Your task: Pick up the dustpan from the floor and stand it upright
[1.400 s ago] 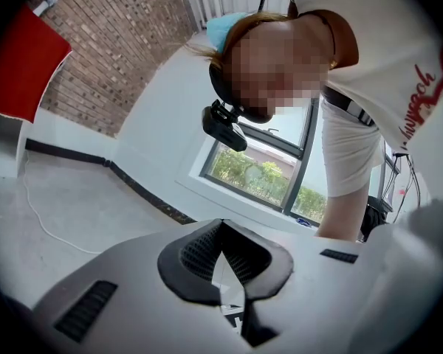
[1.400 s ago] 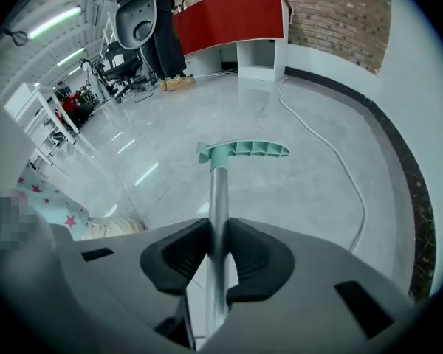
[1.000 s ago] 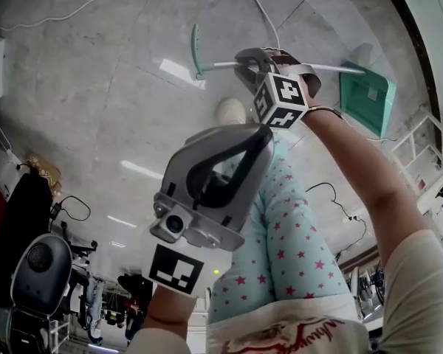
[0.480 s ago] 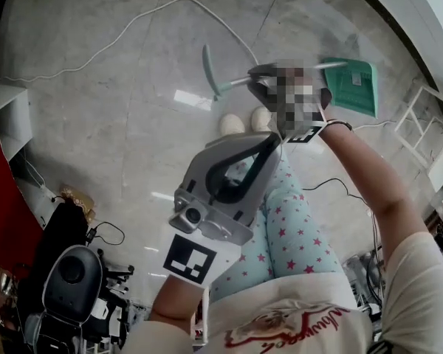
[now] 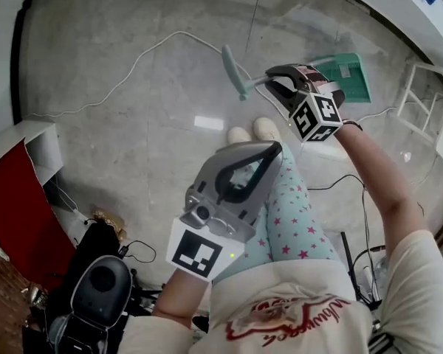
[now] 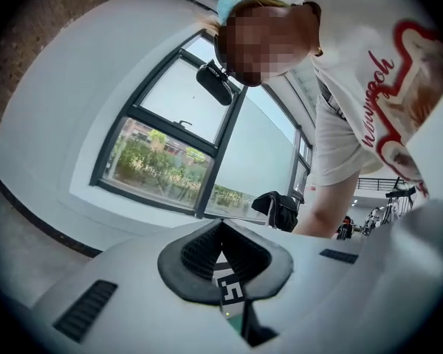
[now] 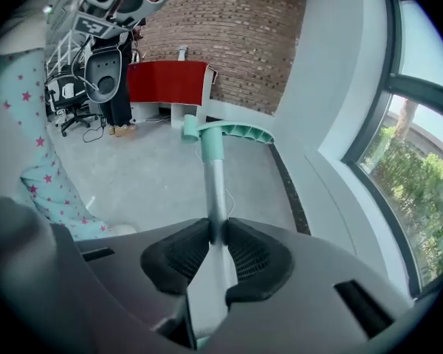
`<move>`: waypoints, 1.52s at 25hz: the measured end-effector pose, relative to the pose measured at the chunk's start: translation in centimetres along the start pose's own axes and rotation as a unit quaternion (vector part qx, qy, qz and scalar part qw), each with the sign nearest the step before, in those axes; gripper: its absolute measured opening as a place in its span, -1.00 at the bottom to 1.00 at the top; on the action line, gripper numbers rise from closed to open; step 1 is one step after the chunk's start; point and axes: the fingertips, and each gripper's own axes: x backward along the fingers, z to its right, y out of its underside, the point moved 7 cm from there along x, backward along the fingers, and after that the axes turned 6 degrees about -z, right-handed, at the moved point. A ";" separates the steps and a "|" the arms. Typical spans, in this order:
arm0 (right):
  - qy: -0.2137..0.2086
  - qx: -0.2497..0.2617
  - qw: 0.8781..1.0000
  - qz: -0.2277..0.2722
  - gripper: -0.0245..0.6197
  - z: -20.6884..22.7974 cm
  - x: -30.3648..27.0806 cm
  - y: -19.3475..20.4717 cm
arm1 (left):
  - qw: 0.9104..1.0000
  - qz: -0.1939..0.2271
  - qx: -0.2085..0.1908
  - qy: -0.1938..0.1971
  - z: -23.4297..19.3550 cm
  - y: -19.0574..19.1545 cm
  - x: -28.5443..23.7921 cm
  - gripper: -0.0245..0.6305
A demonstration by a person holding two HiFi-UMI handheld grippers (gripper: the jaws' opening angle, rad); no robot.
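Dustpan hung above the floor, its handle clenched in the right hand-held gripper, whose jaws had just closed further; the left hand-held gripper was clenched on nothing

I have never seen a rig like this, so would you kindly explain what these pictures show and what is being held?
A person holds a two-fingered gripper in each hand. One picture comes from a camera on the head, looking down at the grey floor; the other two from cameras riding on the grippers. The right gripper has its fingers closed on the metal pole of a teal dustpan. The left gripper is shut and empty. A white cable lies on the floor.
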 end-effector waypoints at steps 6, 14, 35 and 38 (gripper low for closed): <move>0.055 -0.026 0.998 0.018 -0.64 2.1 5.6 2.7 | 1.000 -0.008 0.014 0.006 2.9 -0.4 -3.8 -0.92; 0.138 -0.091 0.984 0.067 -0.64 5.9 13.7 9.0 | 0.999 -0.039 -0.001 0.003 6.6 -1.0 -10.2 -0.92; 0.227 -0.256 0.934 0.101 -0.60 11.6 29.1 29.3 | 0.994 -0.067 -0.038 0.073 18.2 -5.0 -30.0 -0.92; 0.246 -0.279 0.922 0.105 -0.59 12.4 29.7 31.2 | 0.992 -0.076 -0.042 0.090 19.4 -4.6 -31.4 -0.92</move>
